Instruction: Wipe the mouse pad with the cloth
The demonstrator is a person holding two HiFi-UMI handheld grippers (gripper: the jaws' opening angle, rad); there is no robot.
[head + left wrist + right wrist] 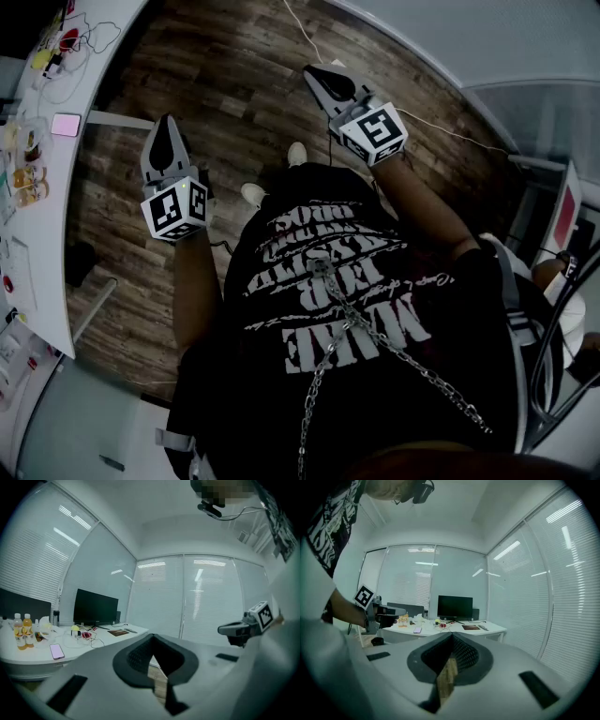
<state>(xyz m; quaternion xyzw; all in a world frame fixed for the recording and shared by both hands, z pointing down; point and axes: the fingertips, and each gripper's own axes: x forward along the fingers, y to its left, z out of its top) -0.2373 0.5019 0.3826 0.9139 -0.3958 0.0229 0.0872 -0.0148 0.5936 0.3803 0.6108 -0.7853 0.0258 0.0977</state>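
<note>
Standing back from the white surface [42,253], a person holds left tongs [169,122] and right tongs [311,71] shut, empty, seemingly before starting.

We've got the mouse pad [118,632]: a dark brown flat rectangle lying on the white tabletop [28,654], toward its far end, just in front of the monitor [95,607]. We can't confirm the cloth. A white crumpled lump [421,618] further along the tabletop may be it.
</note>
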